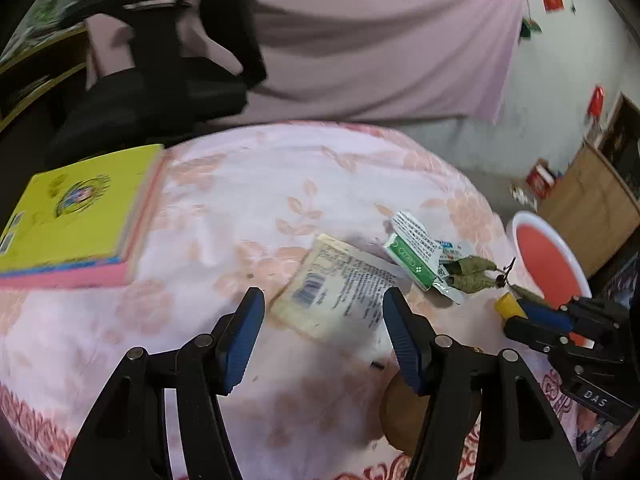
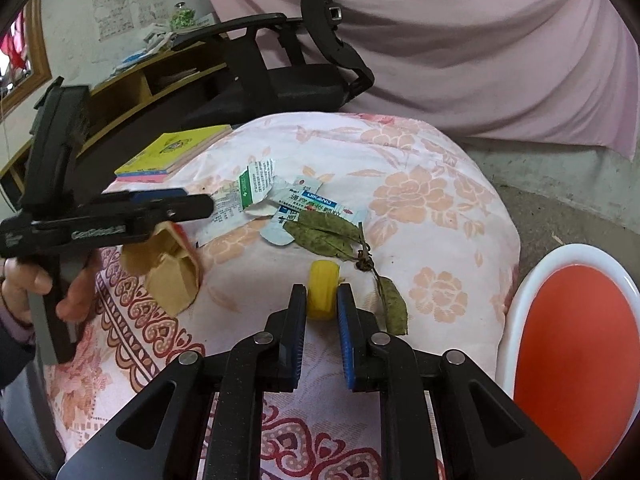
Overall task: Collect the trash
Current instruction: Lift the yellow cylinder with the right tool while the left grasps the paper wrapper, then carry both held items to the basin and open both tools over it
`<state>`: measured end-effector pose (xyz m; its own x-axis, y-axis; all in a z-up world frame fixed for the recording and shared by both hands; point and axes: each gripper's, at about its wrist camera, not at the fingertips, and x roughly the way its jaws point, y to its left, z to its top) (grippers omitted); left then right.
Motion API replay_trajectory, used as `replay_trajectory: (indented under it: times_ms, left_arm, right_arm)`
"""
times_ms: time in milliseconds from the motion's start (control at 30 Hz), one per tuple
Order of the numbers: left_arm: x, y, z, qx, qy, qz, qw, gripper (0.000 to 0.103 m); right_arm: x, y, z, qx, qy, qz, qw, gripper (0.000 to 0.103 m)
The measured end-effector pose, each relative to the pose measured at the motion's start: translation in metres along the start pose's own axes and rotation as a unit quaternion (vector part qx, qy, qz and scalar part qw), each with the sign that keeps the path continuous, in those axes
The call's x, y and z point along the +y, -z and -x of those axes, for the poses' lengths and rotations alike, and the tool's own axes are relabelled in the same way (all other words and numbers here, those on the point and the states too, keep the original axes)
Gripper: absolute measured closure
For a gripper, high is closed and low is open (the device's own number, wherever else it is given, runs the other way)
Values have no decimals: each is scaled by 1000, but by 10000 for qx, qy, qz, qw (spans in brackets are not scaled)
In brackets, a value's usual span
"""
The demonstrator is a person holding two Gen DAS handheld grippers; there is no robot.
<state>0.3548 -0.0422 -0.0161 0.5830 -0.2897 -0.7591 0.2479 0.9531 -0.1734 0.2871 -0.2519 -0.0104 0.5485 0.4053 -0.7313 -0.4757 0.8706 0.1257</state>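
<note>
Pinching a yellow cap (image 2: 323, 294) at the counter's (image 2: 440, 208) near edge, the right hand-held gripper (image 2: 322, 304) sits beside the red bin (image 2: 576, 344), while the left hand-held gripper (image 1: 324, 332) hovers open over a paper wrapper (image 1: 340, 292).

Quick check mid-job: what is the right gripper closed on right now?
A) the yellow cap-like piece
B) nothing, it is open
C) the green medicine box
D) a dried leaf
A: in the right wrist view the right gripper has both fingers pressed against the sides of the yellow cap-like piece, while the dried leaf lies beside it on the tablecloth.
</note>
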Motion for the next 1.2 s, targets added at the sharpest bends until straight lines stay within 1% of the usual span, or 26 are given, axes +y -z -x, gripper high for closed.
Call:
replay_trajectory:
  times_ms: [100,200,300,333,400,500,633,667,700,767,867,1067,1200]
  left_arm:
    - [-12,-2,-9,137,92,-356,9992,33]
    - [-21,0,-14,196,24,-584,9981,33]
    - [-21,1,-16,251,8,-560,9981,34]
    - [-21,2,-16,245,-2,-554,9982,36]
    - [-23,4,-15,254,-27,-576,9980,48]
    - [-22,9,-10,216,-102,-483,9985,60]
    - [-18,18,0,117,-119,-239,9996,69]
    - [-18,19,2,99,-146,-201,9996,76]
    - [-18,21,4,87,-157,-174,9997,80]
    - [-18,25,10,31,-111,-84,9999,82]
    - [-19,28,18,-67,-54,47,10000,94]
    - [-21,35,41,-387,30,250,9989,99]
    - [-27,43,62,-717,-98,241,9971,100]
  right_arm:
    - [-3,-1,0,2,-58,-58,10000,90]
    - [-4,-1,0,10,-112,-117,9999,90]
    - [-3,-1,0,10,-111,-116,9999,90]
    - [-4,-1,0,10,-111,-116,9999,90]
    - [-4,-1,-1,11,-114,-116,9999,90]
    - [-5,-1,-1,9,-116,-122,9999,90]
    - [-3,0,0,9,-57,-63,10000,90]
    - [-2,-1,-1,8,-37,-40,10000,90]
    - [0,-1,-1,6,-17,-21,10000,90]
    - [1,0,-1,1,12,0,10000,90]
    - [1,0,0,-23,36,4,10000,90]
    - [4,4,9,-203,-4,10,9998,90]
    - [10,6,19,-427,-5,108,9990,90]
